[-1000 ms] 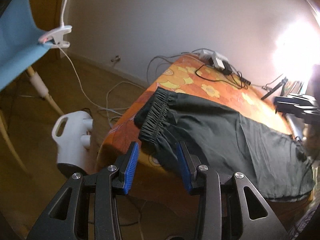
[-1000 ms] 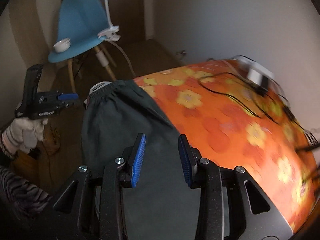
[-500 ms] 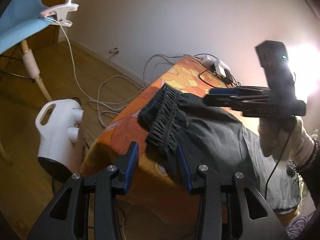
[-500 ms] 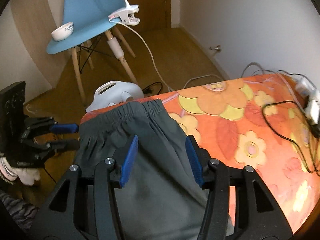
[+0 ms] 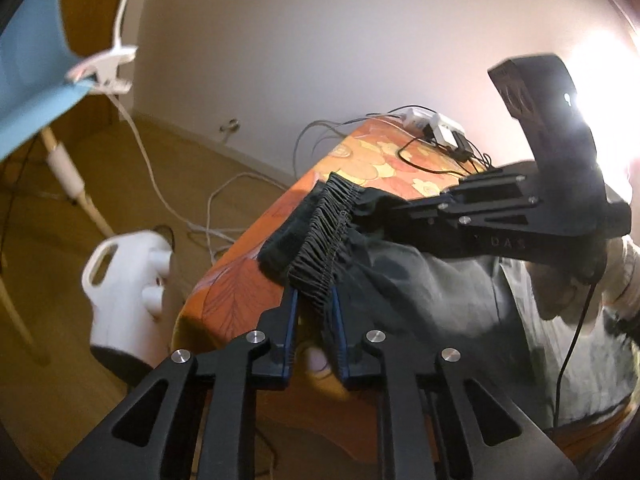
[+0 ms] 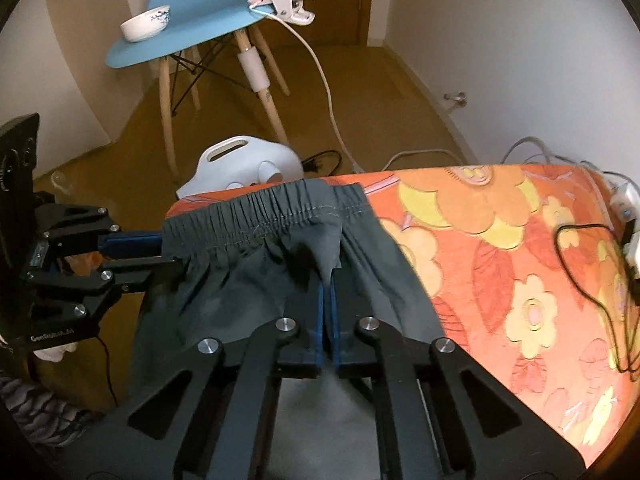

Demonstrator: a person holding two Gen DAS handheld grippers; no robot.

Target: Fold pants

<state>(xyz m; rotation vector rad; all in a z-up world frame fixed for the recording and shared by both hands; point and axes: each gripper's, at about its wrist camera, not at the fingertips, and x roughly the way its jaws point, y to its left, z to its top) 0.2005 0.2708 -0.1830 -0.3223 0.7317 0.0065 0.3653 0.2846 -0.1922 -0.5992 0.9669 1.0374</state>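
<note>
Dark grey pants (image 6: 256,264) lie on the table's orange flowered cloth (image 6: 500,240), elastic waistband toward the table's end. My right gripper (image 6: 329,292) is shut, pinching a raised fold of fabric just below the waistband. In the left wrist view it reaches in from the right, its tips (image 5: 360,216) on the pants (image 5: 440,300). My left gripper (image 5: 314,304) is closing on the waistband's near end, which sits pressed between its blue pads. From the right wrist view the left gripper (image 6: 168,248) holds the waistband's left corner at the table edge.
A blue chair (image 6: 200,12) with a white bowl (image 6: 145,26) and a clip-on lamp (image 6: 284,2) stands beyond the table. A white appliance (image 6: 244,160) sits on the floor by the table's end. A power strip (image 5: 440,132) and a black cable (image 6: 580,264) lie on the far cloth.
The right gripper came down toward the waistband and shut on a fold of the pants. The left gripper's jaws narrowed onto the waistband's end, which has lifted slightly.
</note>
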